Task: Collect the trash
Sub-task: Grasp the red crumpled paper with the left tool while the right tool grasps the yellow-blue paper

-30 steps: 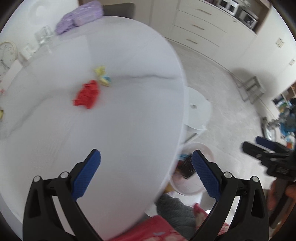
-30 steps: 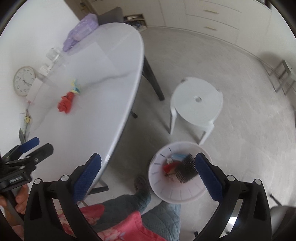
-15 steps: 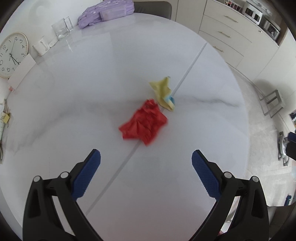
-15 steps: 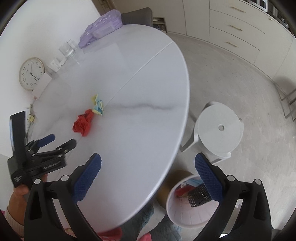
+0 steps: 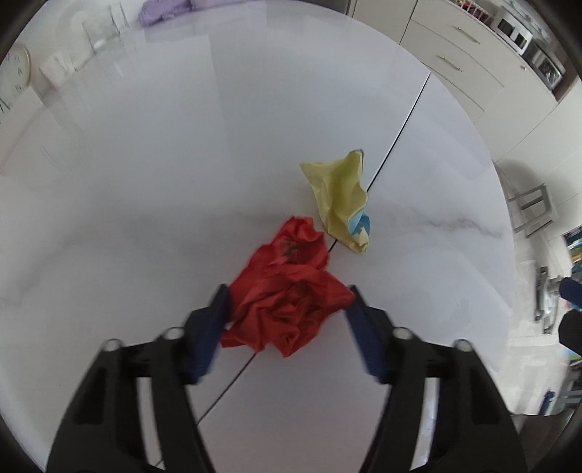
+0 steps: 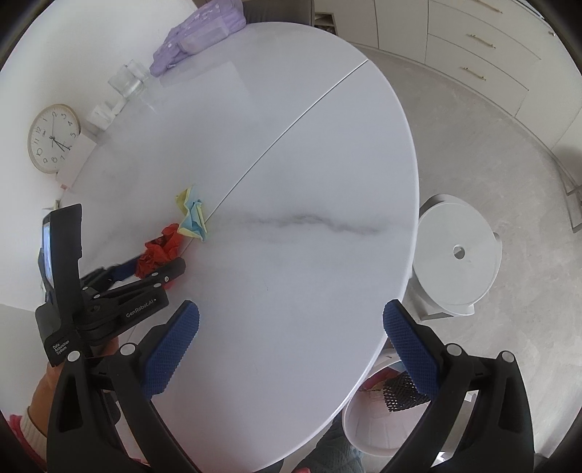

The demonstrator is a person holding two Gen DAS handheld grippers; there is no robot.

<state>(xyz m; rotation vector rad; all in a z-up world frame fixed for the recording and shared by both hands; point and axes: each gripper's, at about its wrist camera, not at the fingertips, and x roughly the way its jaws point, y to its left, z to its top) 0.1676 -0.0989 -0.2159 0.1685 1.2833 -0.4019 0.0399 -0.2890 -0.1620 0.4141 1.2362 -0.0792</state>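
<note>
A crumpled red paper (image 5: 287, 305) lies on the white marble table (image 5: 145, 182), right on its centre seam. My left gripper (image 5: 287, 294) points down over it and its jaws are closing, with the red paper between the blue pads, which reach its edges without squashing it. A crumpled yellow and blue paper (image 5: 342, 203) lies just beyond, untouched. In the right wrist view the left gripper (image 6: 156, 260) straddles the red paper (image 6: 160, 251), next to the yellow and blue paper (image 6: 192, 218). My right gripper (image 6: 291, 327) hangs open and empty above the table's near part.
A white trash bin (image 6: 367, 425) with a black mesh piece inside stands on the floor under the table's near edge. A white stool (image 6: 454, 262) sits to the right. A clock (image 6: 54, 138), glasses (image 6: 127, 80) and a purple bag (image 6: 200, 29) line the table's far side.
The left gripper has come down over the red paper and its jaws have narrowed around it. The right gripper has swung from above the bin to above the table.
</note>
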